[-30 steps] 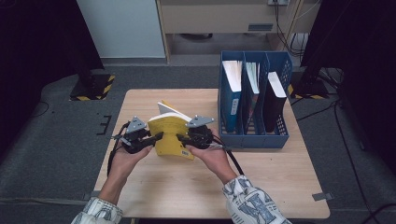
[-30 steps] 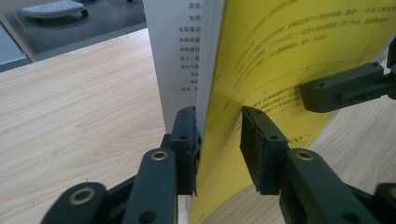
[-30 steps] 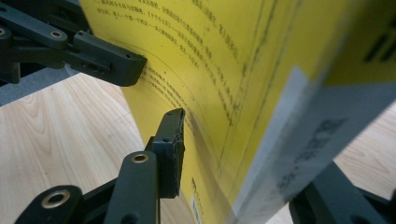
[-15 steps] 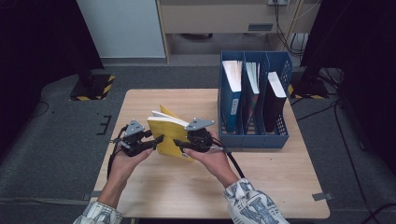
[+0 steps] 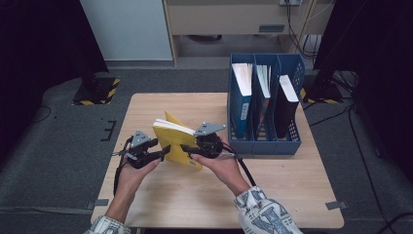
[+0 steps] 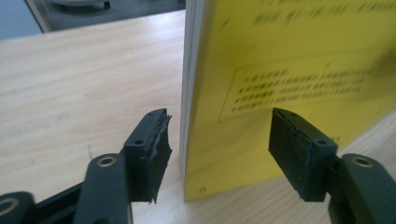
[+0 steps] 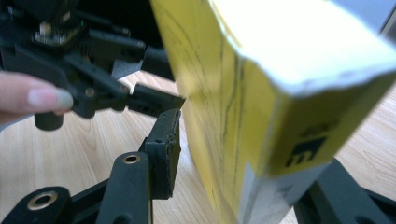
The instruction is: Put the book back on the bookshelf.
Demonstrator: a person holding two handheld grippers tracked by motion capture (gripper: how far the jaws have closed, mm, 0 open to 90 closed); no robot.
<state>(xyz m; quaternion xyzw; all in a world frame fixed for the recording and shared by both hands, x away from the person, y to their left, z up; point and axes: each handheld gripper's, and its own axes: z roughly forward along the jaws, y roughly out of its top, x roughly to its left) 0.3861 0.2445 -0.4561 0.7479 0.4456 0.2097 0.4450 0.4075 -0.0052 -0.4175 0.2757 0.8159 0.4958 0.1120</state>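
Things are being counted on one table (image 5: 292,195). One yellow book (image 5: 176,141) is being seen between two grippers — a left gripper (image 5: 163,152) and a right gripper (image 5: 187,148) — each being carried in one of two hands. One blue file rack (image 5: 263,144) is being counted, with three compartments. Three items are being held upright in it — one per compartment. Two striped bases are being seen on the floor, one (image 5: 97,91) at the left and one (image 5: 319,95) at the right.

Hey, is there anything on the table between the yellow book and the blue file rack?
Nothing visible. In the high view, bare table lies between the yellow book and the blue file rack; the right gripper and its hand sit on that side of the book.
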